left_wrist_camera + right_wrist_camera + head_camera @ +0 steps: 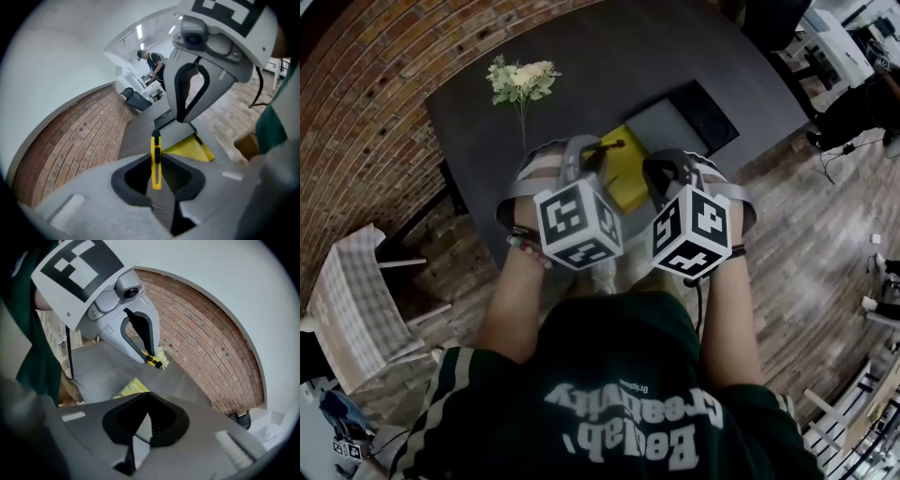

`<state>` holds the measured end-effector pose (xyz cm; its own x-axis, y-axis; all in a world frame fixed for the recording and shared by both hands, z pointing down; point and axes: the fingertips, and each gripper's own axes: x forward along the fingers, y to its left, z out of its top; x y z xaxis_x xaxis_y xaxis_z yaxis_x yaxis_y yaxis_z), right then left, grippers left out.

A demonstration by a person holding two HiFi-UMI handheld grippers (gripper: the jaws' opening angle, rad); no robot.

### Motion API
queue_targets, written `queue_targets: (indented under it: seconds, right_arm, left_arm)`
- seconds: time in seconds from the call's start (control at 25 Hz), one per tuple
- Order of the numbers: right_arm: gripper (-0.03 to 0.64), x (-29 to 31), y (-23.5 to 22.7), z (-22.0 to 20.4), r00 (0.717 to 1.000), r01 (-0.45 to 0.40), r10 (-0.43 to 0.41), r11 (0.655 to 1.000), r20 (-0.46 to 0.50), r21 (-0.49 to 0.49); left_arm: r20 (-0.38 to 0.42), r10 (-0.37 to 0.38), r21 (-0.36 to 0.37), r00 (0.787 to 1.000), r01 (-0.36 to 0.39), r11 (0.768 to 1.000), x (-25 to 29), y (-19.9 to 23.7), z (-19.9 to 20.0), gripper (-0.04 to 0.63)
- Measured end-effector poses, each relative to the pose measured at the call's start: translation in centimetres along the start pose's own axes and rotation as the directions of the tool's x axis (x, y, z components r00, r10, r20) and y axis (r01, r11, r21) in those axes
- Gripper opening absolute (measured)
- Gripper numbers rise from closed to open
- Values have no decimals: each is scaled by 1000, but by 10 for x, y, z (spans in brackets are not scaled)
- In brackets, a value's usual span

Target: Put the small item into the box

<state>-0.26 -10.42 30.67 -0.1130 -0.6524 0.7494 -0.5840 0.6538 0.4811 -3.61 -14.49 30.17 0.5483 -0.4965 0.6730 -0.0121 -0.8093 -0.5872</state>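
dark grey table, brick flooring around. yellow utility knife: pinched upright in left gripper, raised over the near edge of the yellow container, likely for dropping in. right gripper: jaws together, empty, just right of container, kept clear.

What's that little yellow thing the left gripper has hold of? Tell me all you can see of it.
It is a slim utility knife: a long yellow body that looks like plastic, with a black strip along one face and a black far end. The left gripper is shut on it, pads pressing its near half from both sides, so the black end juts out beyond the jaws. It is held in the air over the dark table; nothing else touches it.
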Motion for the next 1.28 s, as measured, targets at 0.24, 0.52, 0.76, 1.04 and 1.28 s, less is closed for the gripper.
queue_targets:
  seconds: [0.24,0.52,0.76,1.04,1.28]
  right_arm:
    - [6,9,-5,-8,1000,-13,13,1000,-5,1]
    - [6,21,-21,-20,998,-51,51,998,29,-22]
    - [6,38,-39,-24,992,-101,107,992,73,-75]
    - [6,48,-61,-37,982,-140,153,983,113,-118]
    - [6,64,-66,-44,968,-185,210,968,141,-170]
  left_arm:
    - [-1,-12,-8,1000,12,1000,15,1,3,66]
    - [-54,-10,-38,998,8,999,33,3,7,66]
    - [-112,-4,-88,994,-6,996,54,11,9,66]
    - [-169,-2,-138,986,-22,990,76,14,18,66]
    - [-223,2,-178,975,-42,983,94,16,14,67]
